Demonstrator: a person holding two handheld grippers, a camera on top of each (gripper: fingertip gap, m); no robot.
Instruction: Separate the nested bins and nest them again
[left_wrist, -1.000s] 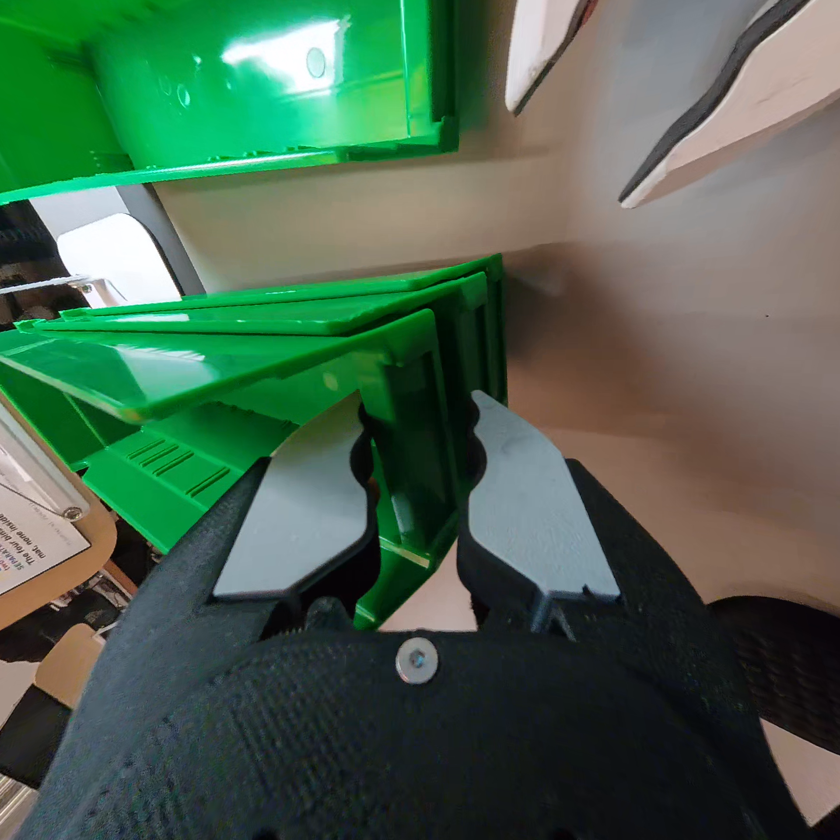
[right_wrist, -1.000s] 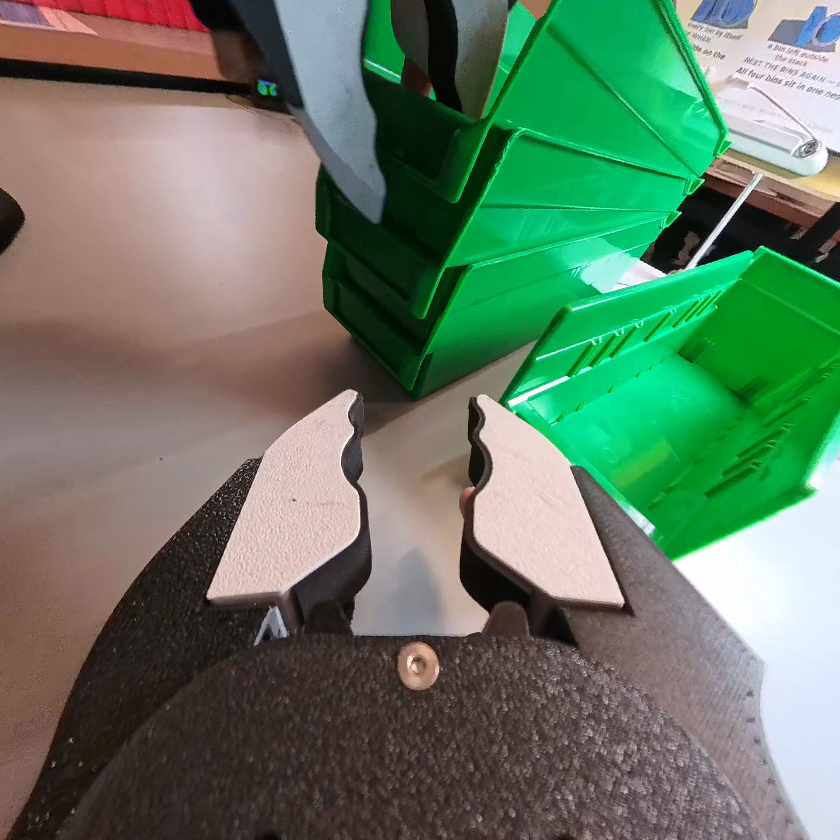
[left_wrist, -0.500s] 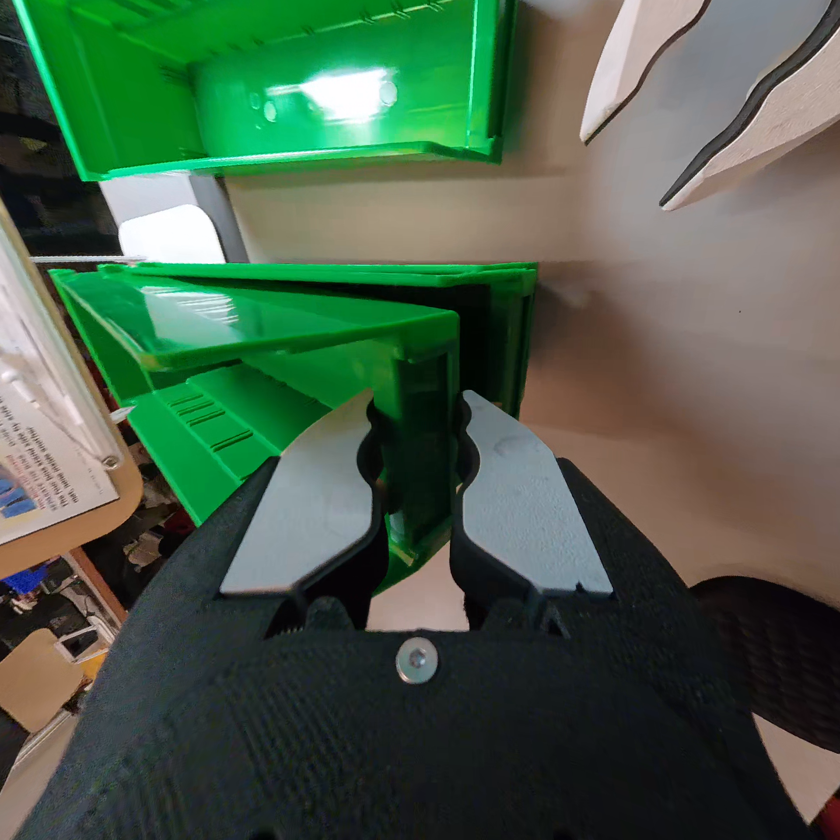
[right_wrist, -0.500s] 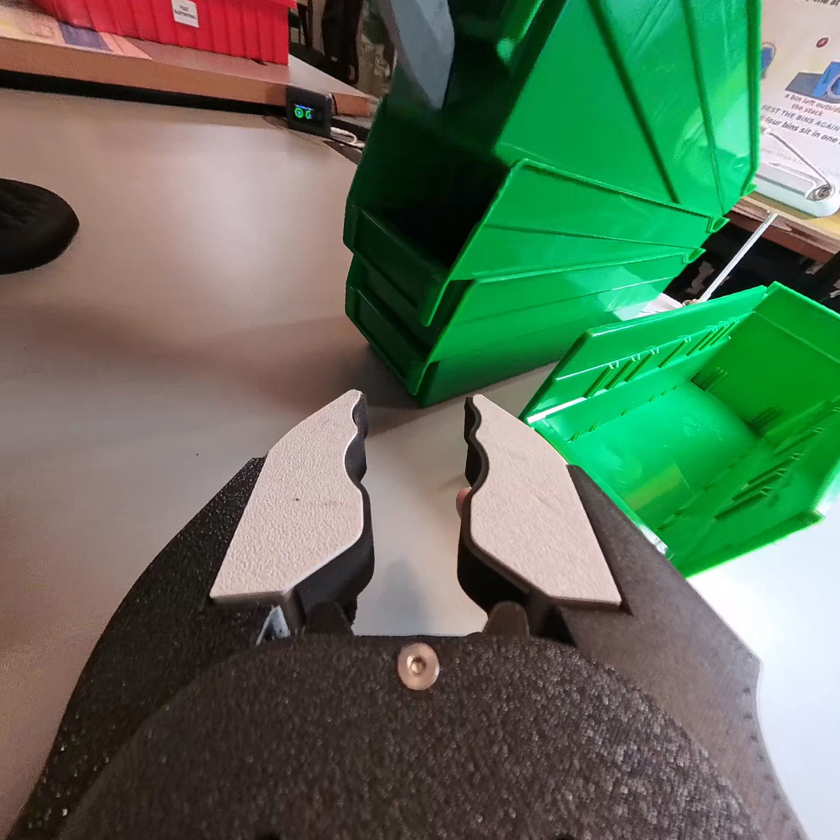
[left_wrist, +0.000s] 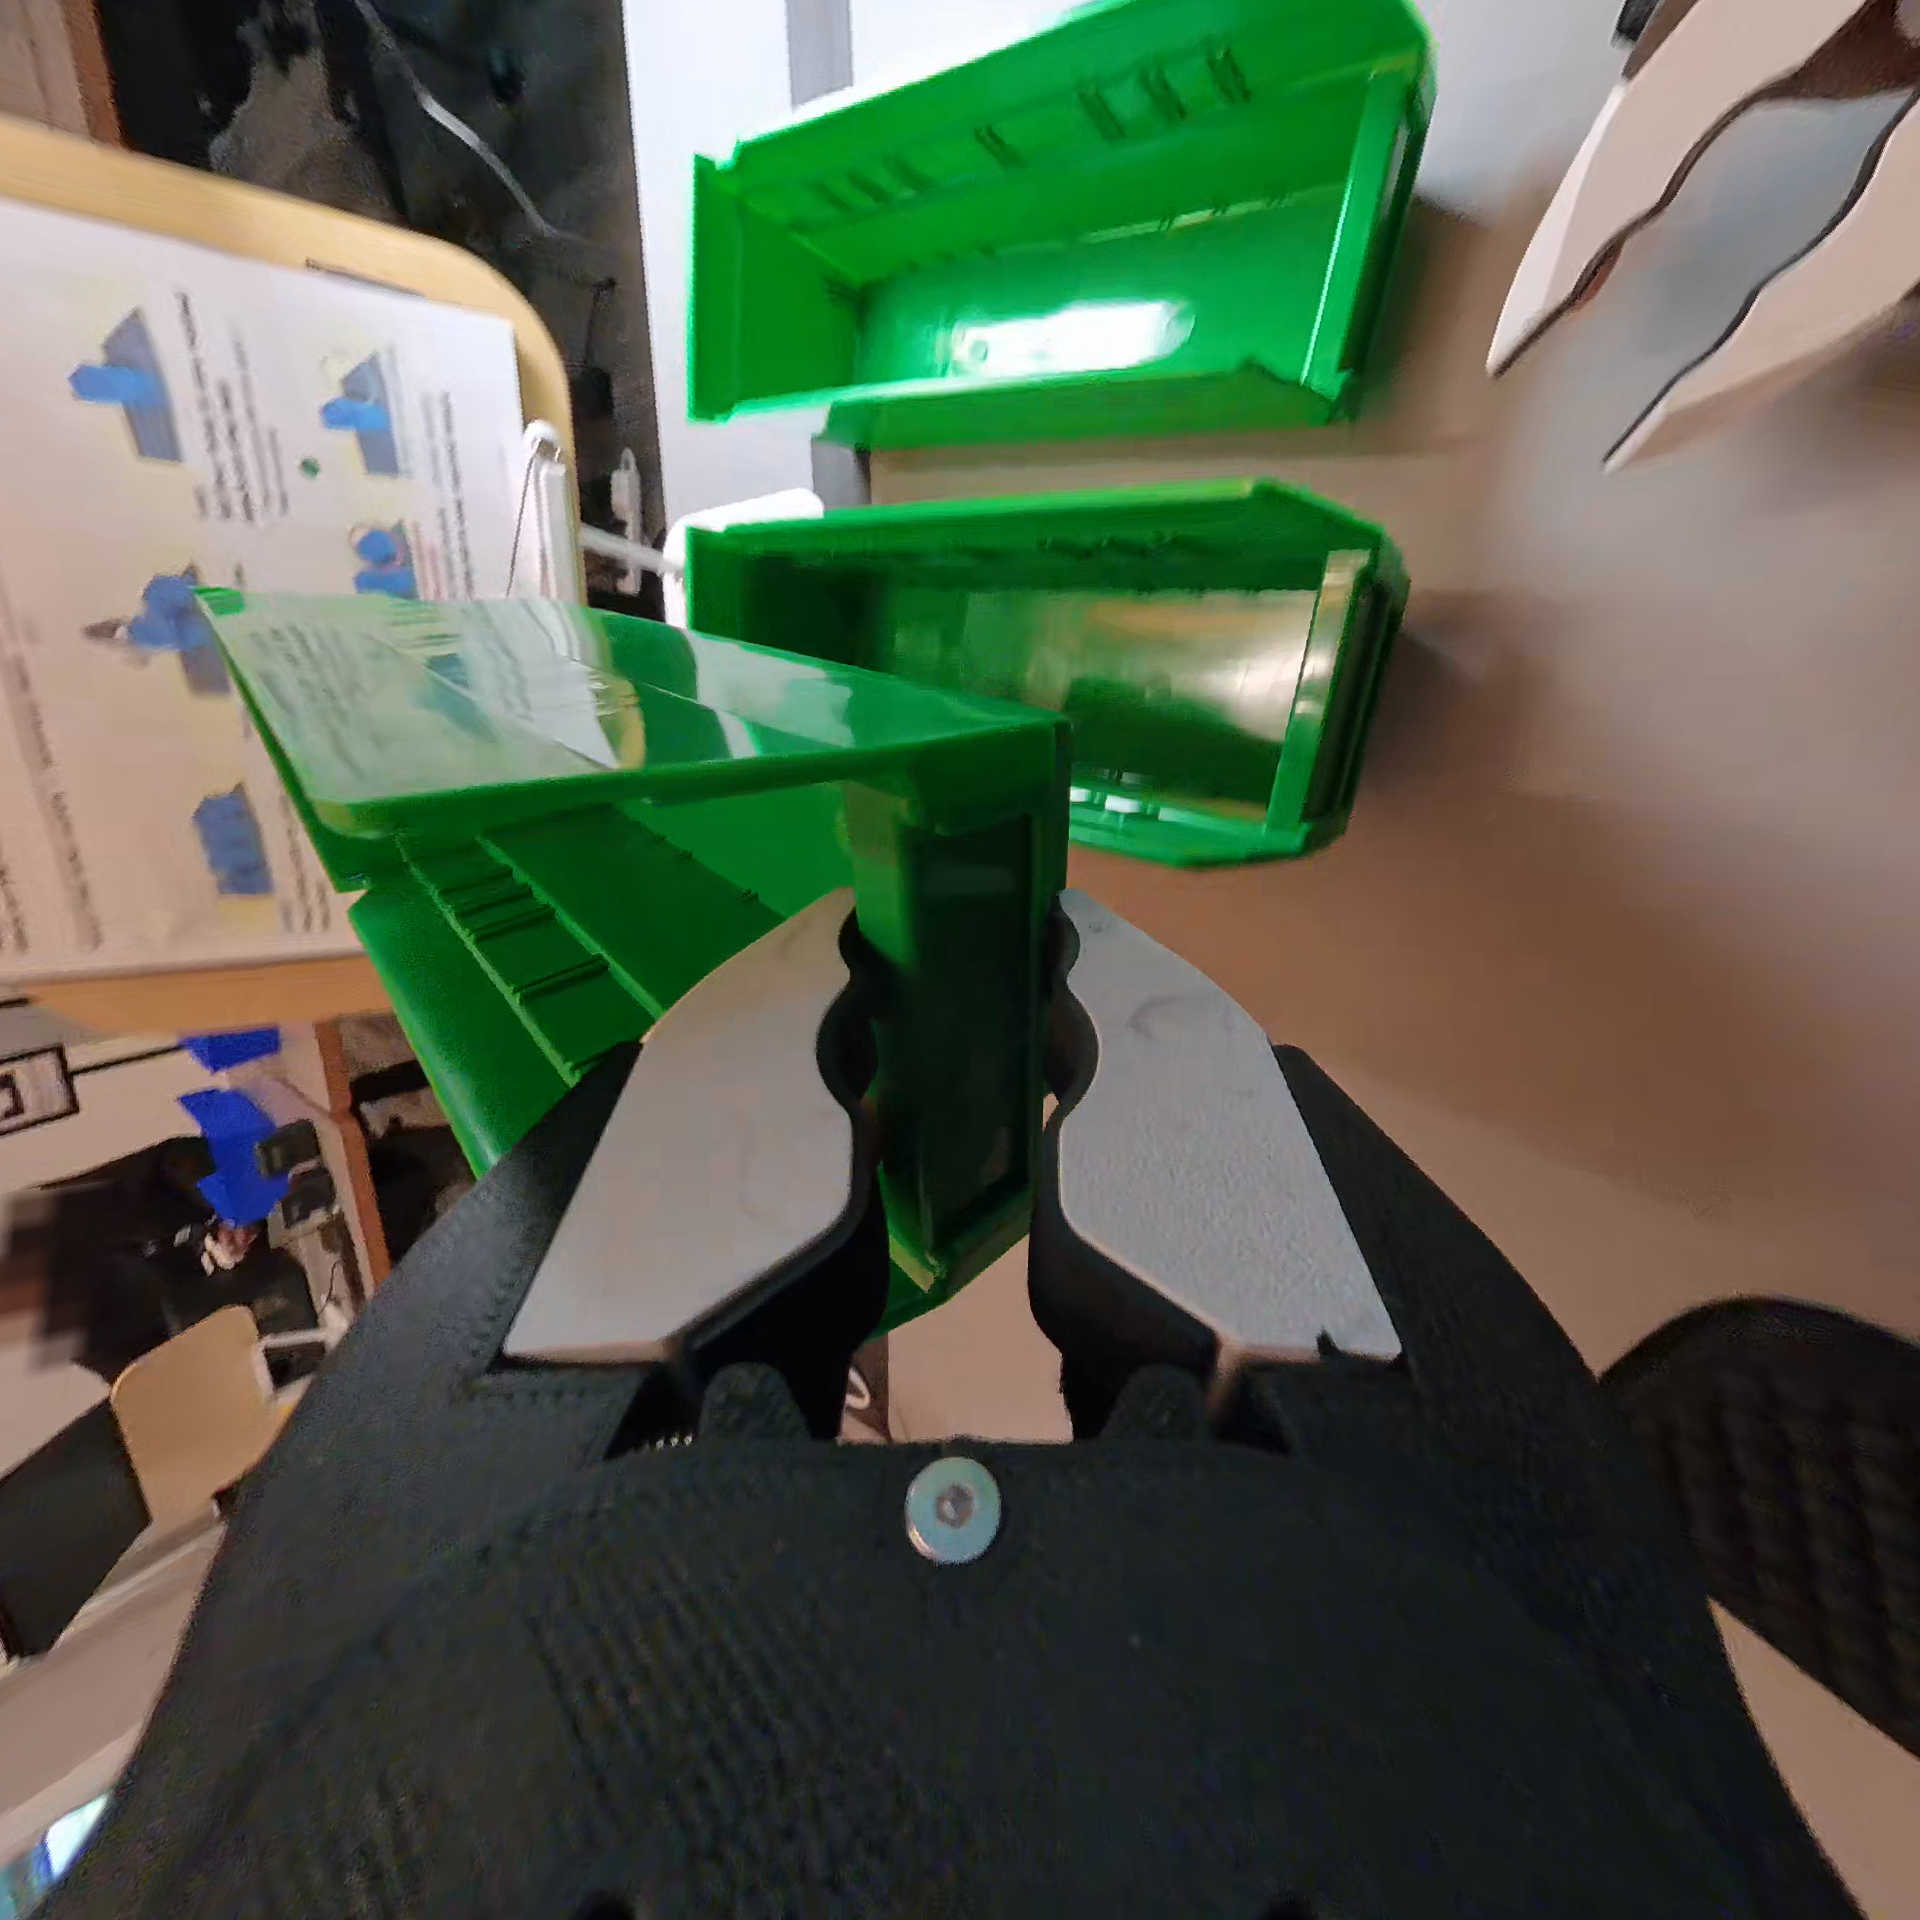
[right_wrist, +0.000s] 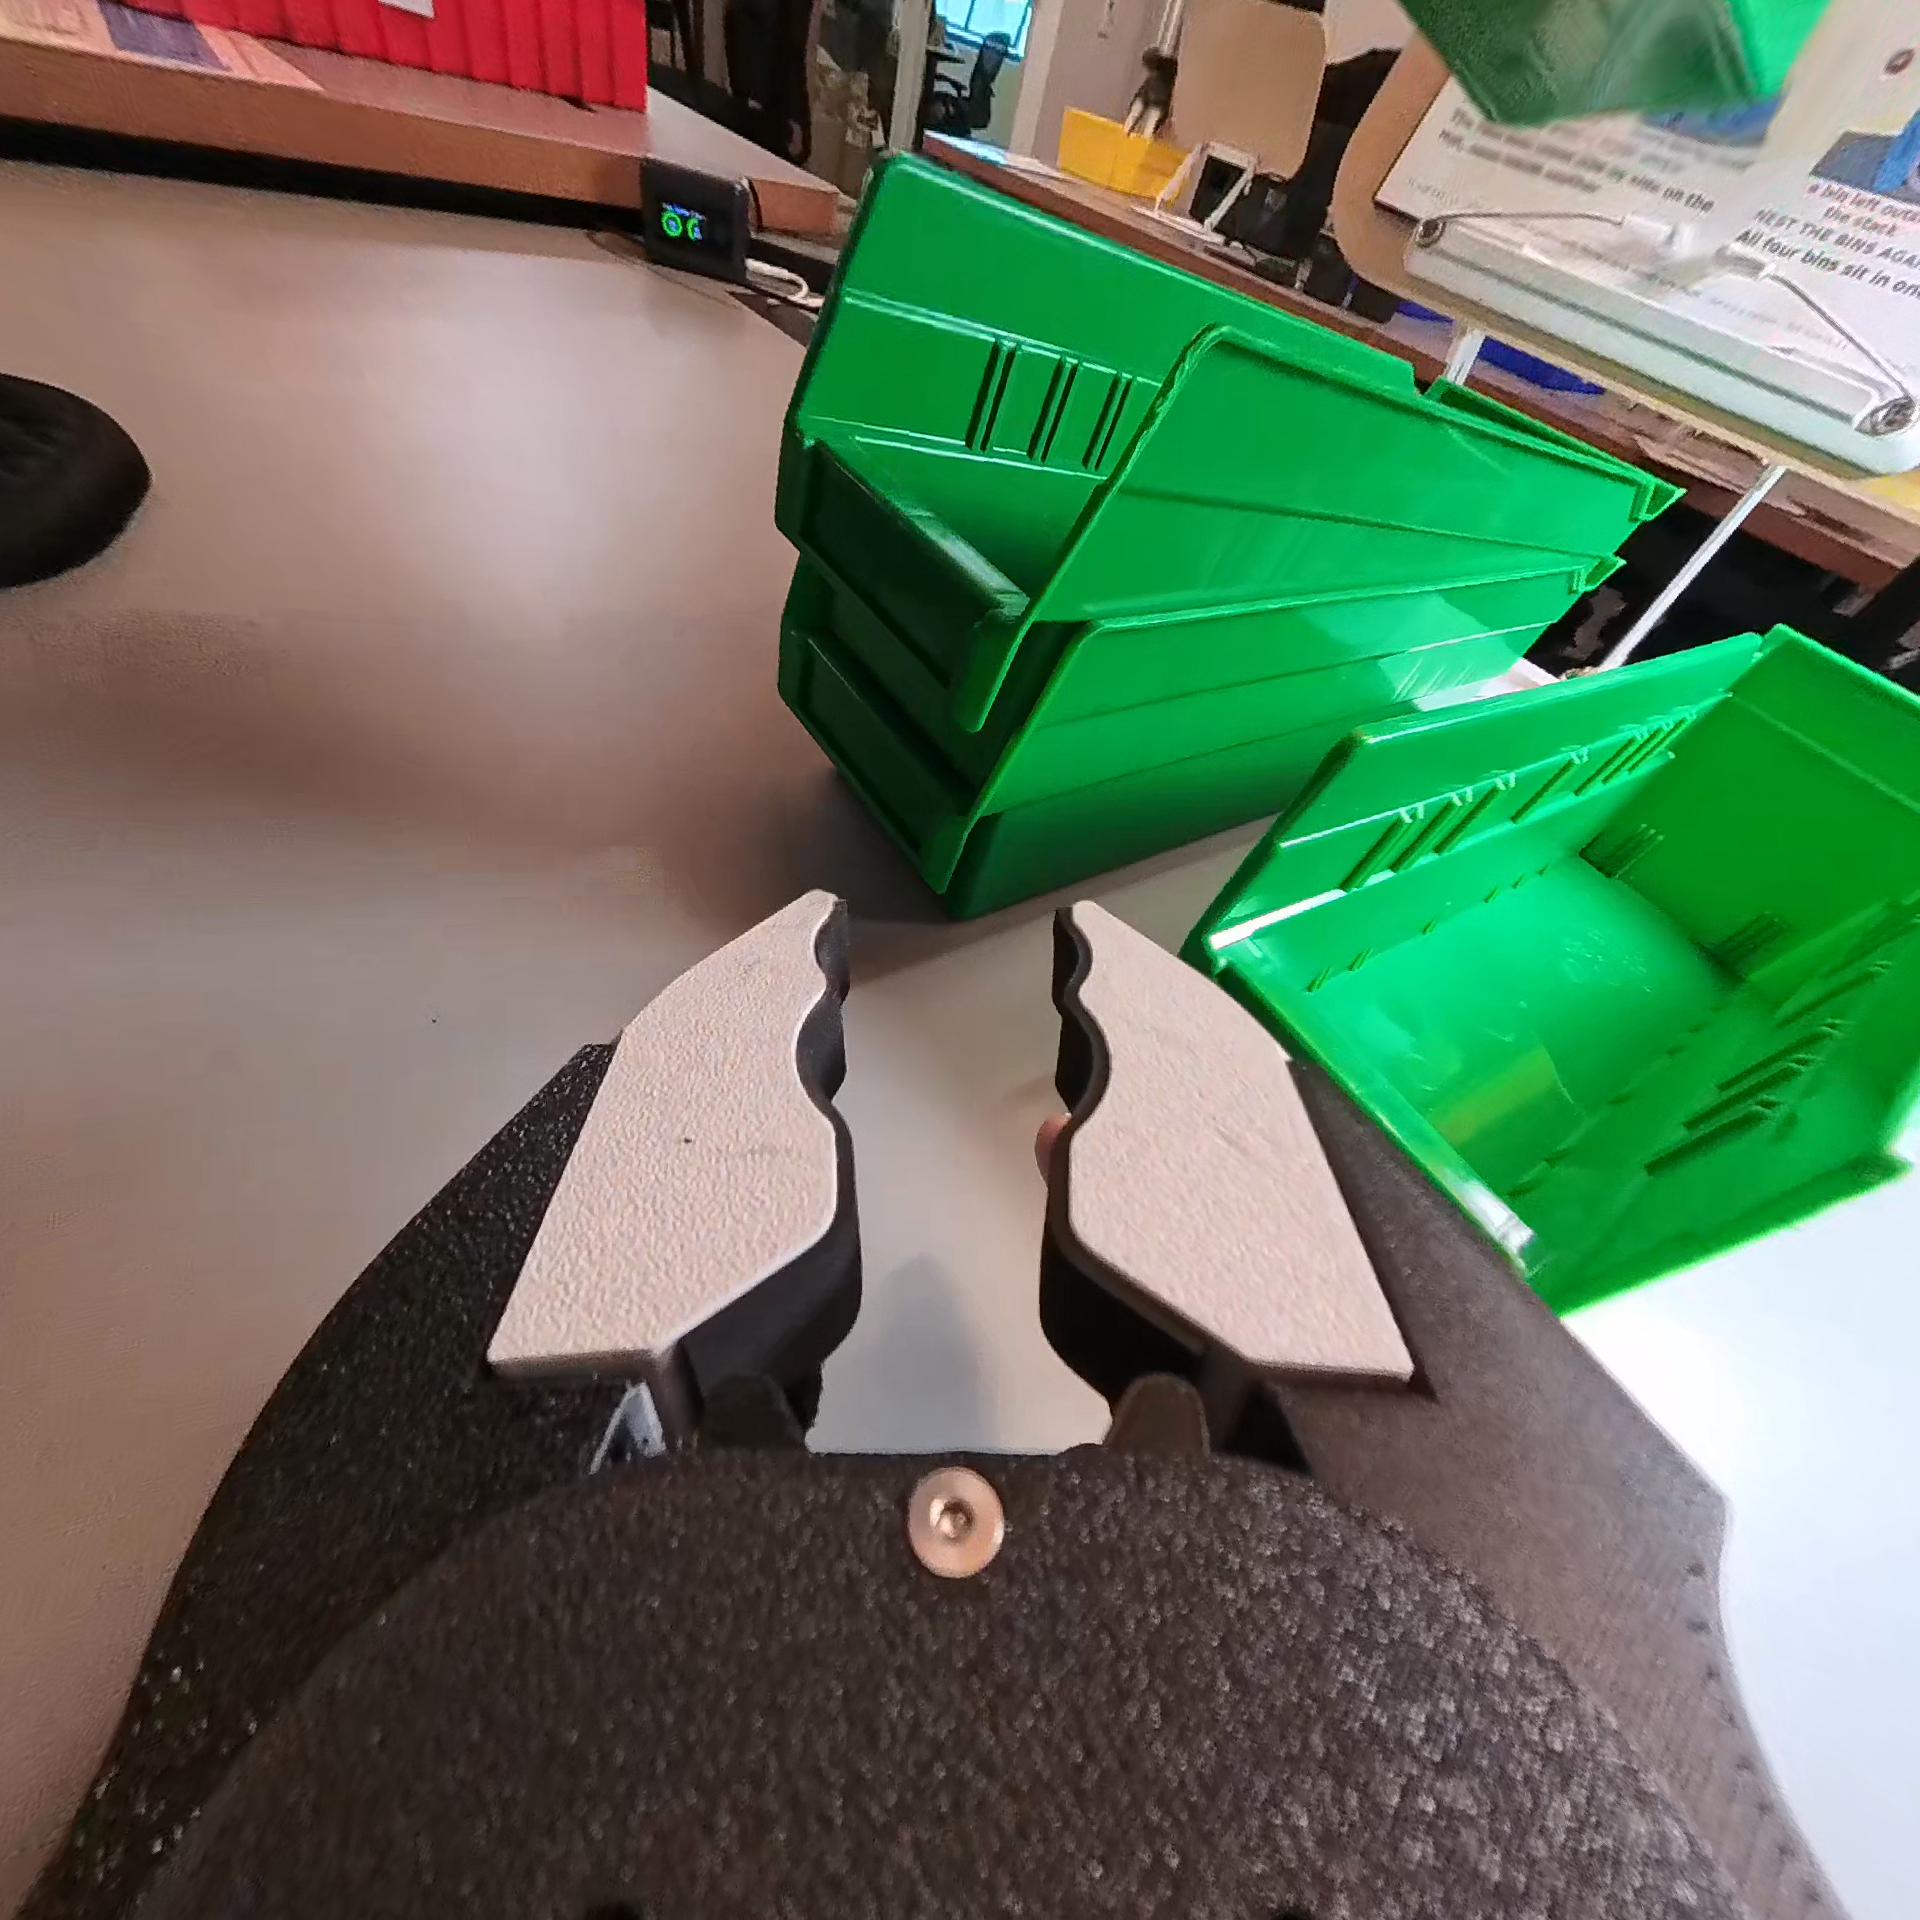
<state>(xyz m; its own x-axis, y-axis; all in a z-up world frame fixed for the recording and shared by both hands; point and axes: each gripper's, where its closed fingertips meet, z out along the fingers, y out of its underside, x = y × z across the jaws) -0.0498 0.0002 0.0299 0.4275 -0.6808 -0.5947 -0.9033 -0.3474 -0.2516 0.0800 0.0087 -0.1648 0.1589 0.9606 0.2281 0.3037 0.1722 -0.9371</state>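
My left gripper (left_wrist: 956, 914) is shut on the front lip of a green bin (left_wrist: 644, 748) and holds it in the air, clear of the stack. The same bin shows blurred at the top right of the right wrist view (right_wrist: 1610, 52). The stack of nested green bins (right_wrist: 1143, 623) stands on the grey table and also shows in the left wrist view (left_wrist: 1039, 675). A single green bin (right_wrist: 1610, 987) sits open side up to the right of the stack; the left wrist view shows it too (left_wrist: 1039, 208). My right gripper (right_wrist: 951, 914) is open and empty, low over the table in front of the stack.
A clipboard with an instruction sheet (right_wrist: 1662, 208) stands behind the bins at the table's edge. A black round pad (right_wrist: 52, 478) lies at the far left. A small black device with a lit screen (right_wrist: 691, 223) sits at the back. The grey table (right_wrist: 312, 727) stretches to the left.
My left gripper has lifted its bin up and out of the nested stack, which now stands free below it. The right gripper has stayed open in about the same place.
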